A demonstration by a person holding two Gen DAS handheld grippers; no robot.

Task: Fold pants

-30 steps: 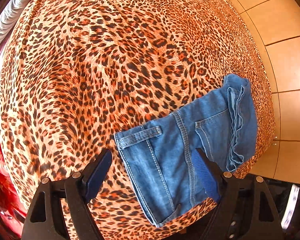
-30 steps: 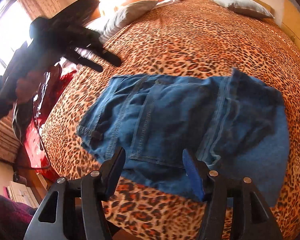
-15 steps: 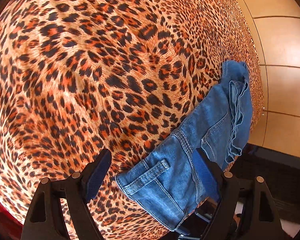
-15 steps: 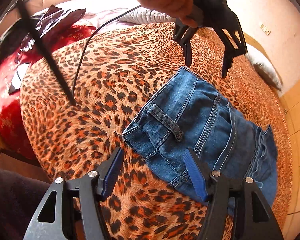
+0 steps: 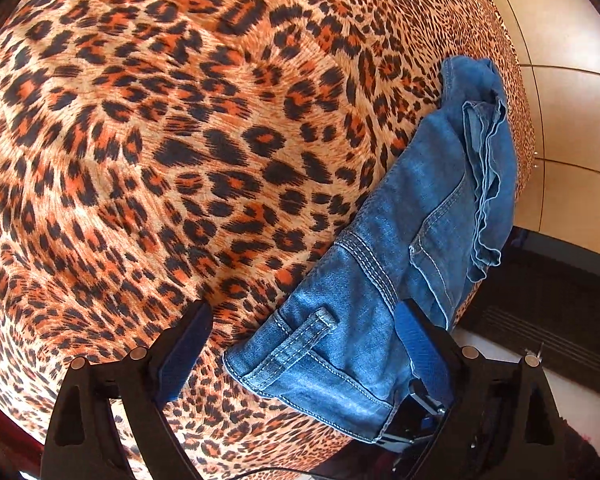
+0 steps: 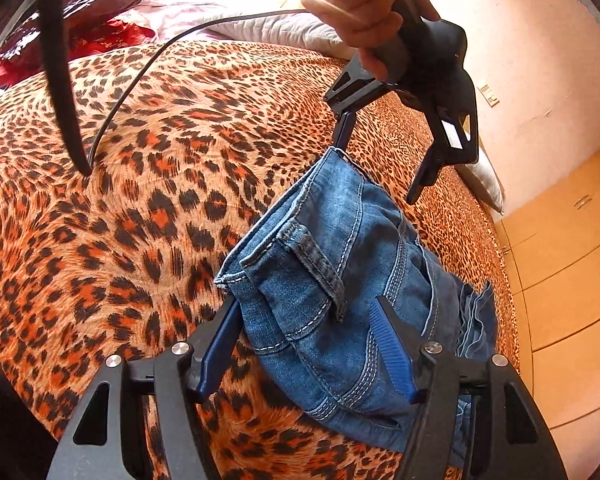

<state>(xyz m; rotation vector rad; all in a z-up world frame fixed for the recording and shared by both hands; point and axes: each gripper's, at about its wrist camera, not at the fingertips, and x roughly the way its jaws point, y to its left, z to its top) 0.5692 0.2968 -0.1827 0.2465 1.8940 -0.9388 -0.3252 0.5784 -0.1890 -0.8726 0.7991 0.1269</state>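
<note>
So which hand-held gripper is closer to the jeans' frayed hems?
Right. The right hand-held gripper straddles the jeans' waistband corner just beside the hems; the left hand-held gripper is at the far waistband corner.

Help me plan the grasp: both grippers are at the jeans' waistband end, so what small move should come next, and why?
Probably ease both grippers down and close them. The right gripper straddles the near corner of the folded jeans with open jaws. The left gripper, whose jaws have just been opening, straddles the far corner by the belt loop. Neither pinches denim yet.
</note>
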